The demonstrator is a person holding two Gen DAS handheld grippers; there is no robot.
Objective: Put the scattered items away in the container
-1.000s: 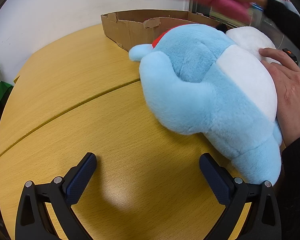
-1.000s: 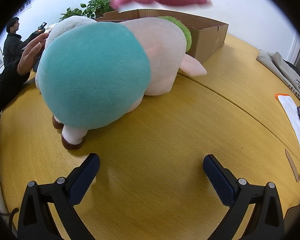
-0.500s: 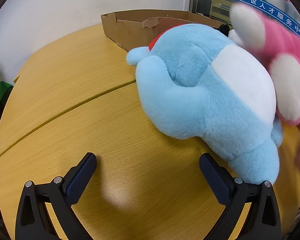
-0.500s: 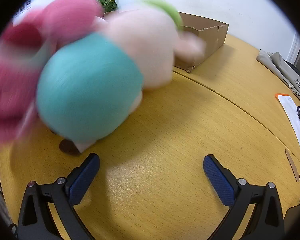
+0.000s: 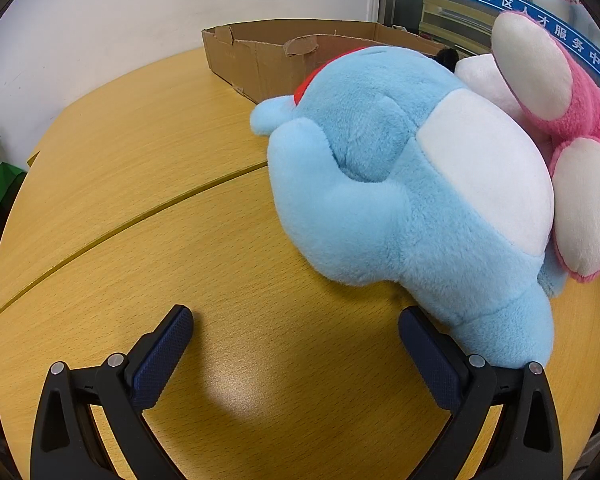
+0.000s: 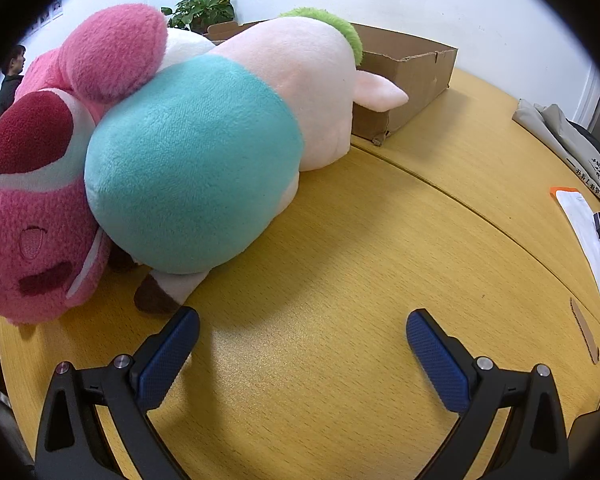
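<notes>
A big light-blue and white plush (image 5: 412, 192) lies on the wooden table (image 5: 140, 184), its lower end touching my right finger in the left wrist view. A pink plush bear (image 5: 572, 152) lies against it on the right; in the right wrist view the bear (image 6: 32, 184) lies at the left. A teal and pale-pink plush (image 6: 220, 136) with a green tuft lies in front of the cardboard box (image 6: 412, 76), which also shows in the left wrist view (image 5: 260, 60). My left gripper (image 5: 296, 332) is open and empty. My right gripper (image 6: 302, 336) is open and empty.
A potted plant (image 6: 200, 12) stands behind the box. White papers and a cable (image 6: 592, 240) lie at the table's right edge, with folded cloth (image 6: 560, 140) beyond. A person (image 6: 10, 80) stands at far left. A green object (image 5: 0, 188) is beside the table.
A hand carried the pink bear over the toys and set it down beside them. The hands have left. The blue and teal plushes shifted slightly. Both grippers stayed still.
</notes>
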